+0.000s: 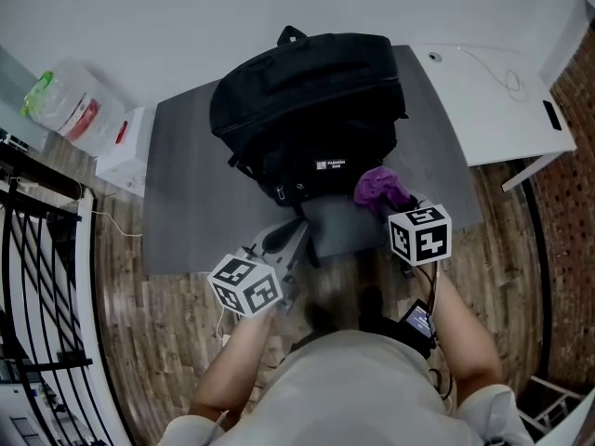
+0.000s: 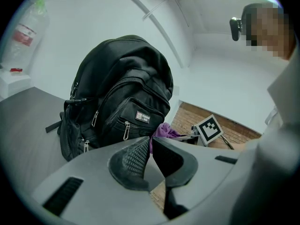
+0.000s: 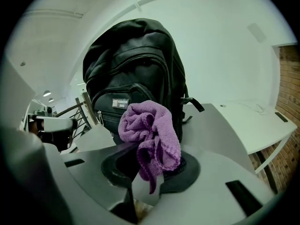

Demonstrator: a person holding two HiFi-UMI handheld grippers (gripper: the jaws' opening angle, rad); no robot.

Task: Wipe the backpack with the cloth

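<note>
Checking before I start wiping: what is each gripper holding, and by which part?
The right gripper pinches the purple cloth low on its bunch, a short tail hanging below. The left gripper holds nothing, jaws nearly together.

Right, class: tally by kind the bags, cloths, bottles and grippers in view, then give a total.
Black fabric backpack: 1
Purple towelling cloth: 1
Clear plastic bottle: 1
Two-jaw grippers: 2 (left gripper, right gripper)
Total: 5

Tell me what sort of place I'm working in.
Probably an indoor office or lab-type workroom: the backpack sits on a grey table, a white desk stands beside it, and there's wood-plank floor with a black railing at the left.
</note>
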